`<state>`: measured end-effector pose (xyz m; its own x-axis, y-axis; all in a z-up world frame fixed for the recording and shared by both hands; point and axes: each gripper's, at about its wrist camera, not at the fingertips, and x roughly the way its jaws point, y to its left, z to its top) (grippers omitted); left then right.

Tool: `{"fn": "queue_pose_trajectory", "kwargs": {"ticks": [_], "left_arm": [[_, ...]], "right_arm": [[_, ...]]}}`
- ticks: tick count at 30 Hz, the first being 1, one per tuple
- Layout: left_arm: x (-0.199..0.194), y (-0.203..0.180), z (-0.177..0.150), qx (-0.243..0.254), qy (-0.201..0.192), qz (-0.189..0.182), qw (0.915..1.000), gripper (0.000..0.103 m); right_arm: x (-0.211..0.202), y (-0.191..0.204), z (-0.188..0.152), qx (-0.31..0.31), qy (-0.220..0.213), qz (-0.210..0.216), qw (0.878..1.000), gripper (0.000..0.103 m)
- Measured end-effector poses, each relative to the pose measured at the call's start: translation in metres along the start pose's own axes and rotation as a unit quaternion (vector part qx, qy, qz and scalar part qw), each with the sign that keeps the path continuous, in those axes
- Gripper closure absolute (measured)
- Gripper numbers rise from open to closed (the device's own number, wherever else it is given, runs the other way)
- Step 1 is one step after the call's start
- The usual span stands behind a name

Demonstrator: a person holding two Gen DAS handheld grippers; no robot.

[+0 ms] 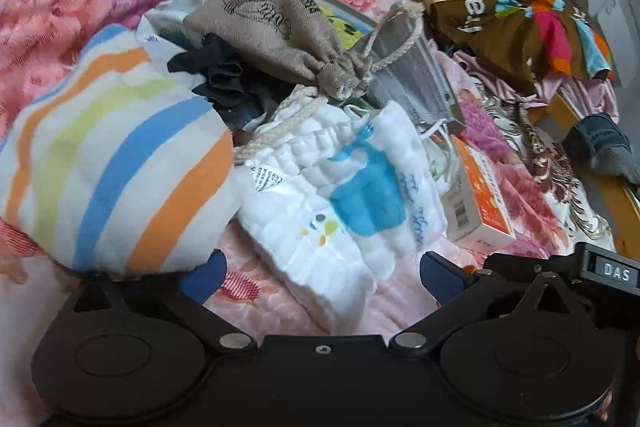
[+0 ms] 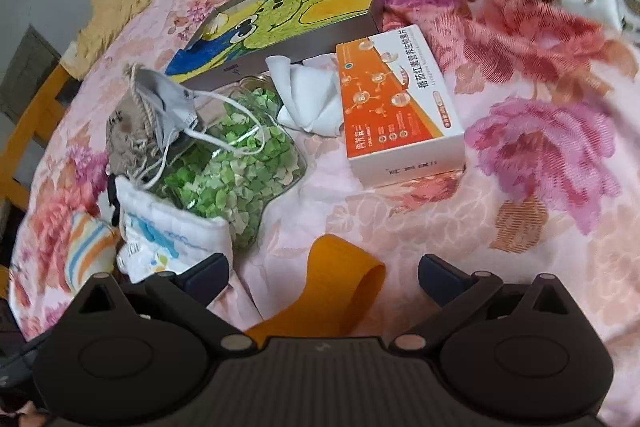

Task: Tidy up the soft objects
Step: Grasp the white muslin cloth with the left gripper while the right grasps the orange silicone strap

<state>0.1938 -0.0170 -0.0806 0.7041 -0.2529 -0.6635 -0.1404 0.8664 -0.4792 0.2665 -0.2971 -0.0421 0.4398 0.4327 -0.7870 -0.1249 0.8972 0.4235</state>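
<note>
Sorting barely begun, by the look: striped cloth [image 1: 108, 163], white muslin pouch [image 1: 344, 187] and burlap drawstring bag [image 1: 280, 31] heaped together on floral bed [image 1: 60, 7]. Left hand-held gripper [image 1: 320, 273] and right hand-held gripper [image 2: 322, 273] both spread apart, holding nothing.

Bare bedspread [image 2: 400, 227] right of jar [image 2: 236, 163]; orange box [image 2: 400, 103] behind.

black left tongs [image 1: 322, 277] and right tongs [image 2: 323, 277], navy fingertips [image 1: 204, 277], silver pivot screws, round embossed discs.
</note>
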Motion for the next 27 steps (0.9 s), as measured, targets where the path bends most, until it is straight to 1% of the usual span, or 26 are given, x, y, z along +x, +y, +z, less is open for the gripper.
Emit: {"fn": "queue_pose_trajectory", "kwargs": {"ticks": [4,8,12,14,16,20,24,25,27], "left_arm": [[0.009,-0.001,-0.003,-0.008,-0.005,0.002,1.0000,0.001],[0.013,-0.001,-0.005,0.001,-0.006,-0.015,0.9999,0.001],[0.012,0.006,-0.007,-0.016,-0.021,-0.042,0.9988,0.001],[0.012,0.007,-0.010,-0.011,-0.021,-0.050,0.9985,0.001],[0.012,0.003,-0.011,0.001,-0.017,-0.055,0.9983,0.003],[0.012,-0.001,-0.013,0.011,-0.016,-0.056,0.9982,0.011],[0.010,0.009,-0.011,-0.026,-0.025,-0.062,0.9975,0.028],[0.010,0.012,-0.011,-0.031,-0.025,-0.061,0.9973,0.030],[0.011,0.012,-0.011,-0.029,-0.024,-0.058,0.9976,0.039]], "right_arm": [[0.011,-0.012,0.007,0.028,0.008,0.010,1.000,0.000],[0.019,-0.019,0.012,0.044,0.009,0.024,0.999,0.001],[0.022,-0.017,0.010,0.040,0.013,0.018,0.999,0.008],[0.021,-0.014,0.008,0.035,0.014,0.021,0.999,0.013],[0.021,-0.013,0.007,0.034,0.017,0.023,0.999,0.019],[0.019,-0.010,0.005,0.028,0.019,0.023,0.999,0.025],[0.020,-0.008,0.005,0.023,0.020,0.020,0.999,0.029],[0.020,-0.007,0.005,0.020,0.021,0.019,0.999,0.030],[0.020,-0.005,0.004,0.012,0.021,0.015,1.000,0.034]]}}
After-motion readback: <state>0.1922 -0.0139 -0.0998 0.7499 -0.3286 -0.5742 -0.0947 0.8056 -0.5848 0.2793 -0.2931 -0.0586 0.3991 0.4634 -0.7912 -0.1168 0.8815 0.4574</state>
